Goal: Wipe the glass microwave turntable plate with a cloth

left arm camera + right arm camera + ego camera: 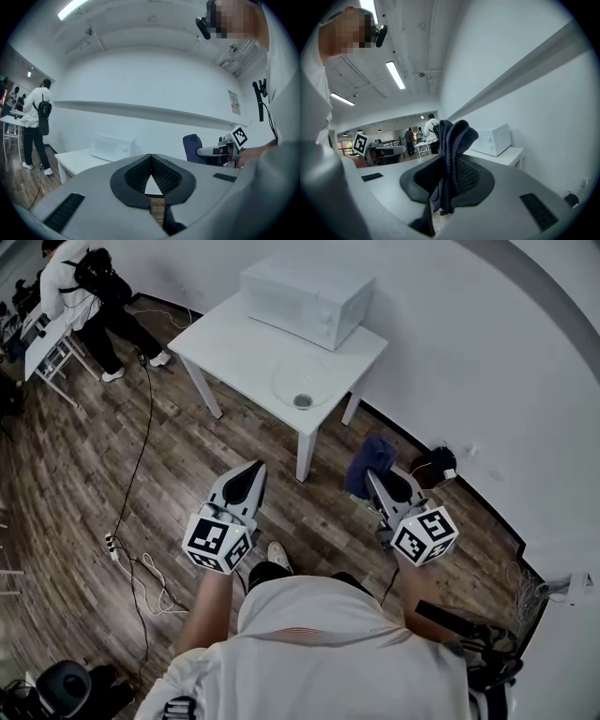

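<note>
The clear glass turntable plate (302, 382) lies on the white table (234, 343), in front of the white microwave (307, 298). My right gripper (372, 476) is shut on a dark blue cloth (367, 463) and hangs over the floor, short of the table's right front corner. In the right gripper view the cloth (451, 159) sticks up and hangs down between the jaws of my right gripper (447, 176). My left gripper (251, 476) is shut and empty, over the floor before the table. In the left gripper view my left gripper (151, 172) has its tips touching, and the microwave (112, 147) shows beyond.
A person (89, 298) stands at another table at the far left. Cables and a power strip (112, 545) trail over the wood floor on the left. A dark object with a cable (434, 465) lies by the wall at the right. The wall runs close behind the table.
</note>
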